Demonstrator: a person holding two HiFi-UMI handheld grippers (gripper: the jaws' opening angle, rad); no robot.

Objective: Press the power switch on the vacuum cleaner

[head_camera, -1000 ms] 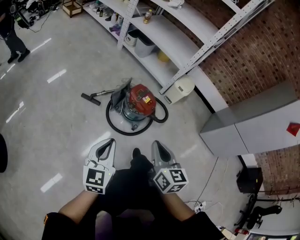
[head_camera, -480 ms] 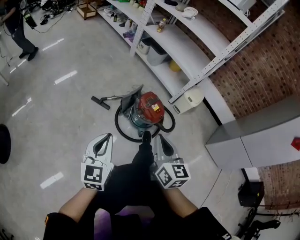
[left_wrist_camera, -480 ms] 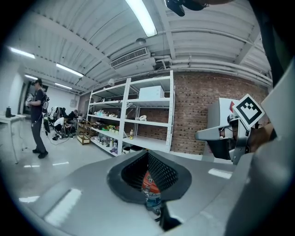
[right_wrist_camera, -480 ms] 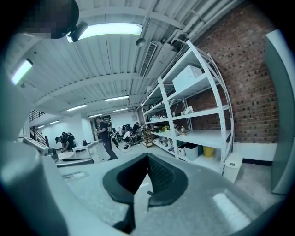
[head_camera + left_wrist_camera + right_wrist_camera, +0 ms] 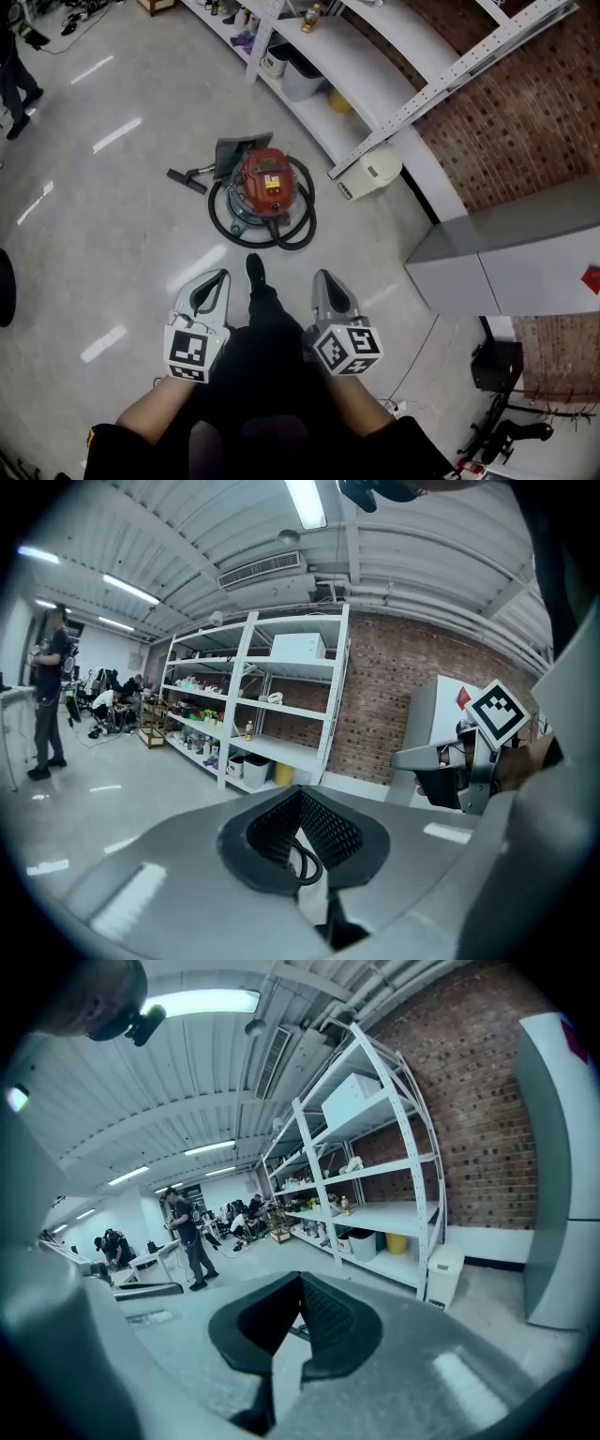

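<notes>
The vacuum cleaner [image 5: 265, 181] stands on the floor ahead of me, a red-topped canister ringed by a black hose [image 5: 246, 232]. Its floor nozzle [image 5: 184, 178] lies to the left. My left gripper [image 5: 219, 278] and right gripper [image 5: 321, 278] are held low and side by side, well short of the vacuum. Both are shut with nothing in them. In the left gripper view the left gripper [image 5: 300, 799] points at the shelving, and the right gripper [image 5: 300, 1283] in its own view does too. The vacuum shows in neither gripper view. A dark shoe [image 5: 254, 268] sits between the grippers.
White shelving [image 5: 319, 52] runs along the brick wall [image 5: 525, 112], with bins [image 5: 298, 80] beneath it. A small white appliance [image 5: 371, 174] stands right of the vacuum. A grey cabinet [image 5: 506, 258] is at the right. A person [image 5: 13, 66] stands far left.
The vacuum now sits higher and further left in the head view. The shoe that reached the hose half a second ago is back nearer me. Both grippers stay shut and level.
</notes>
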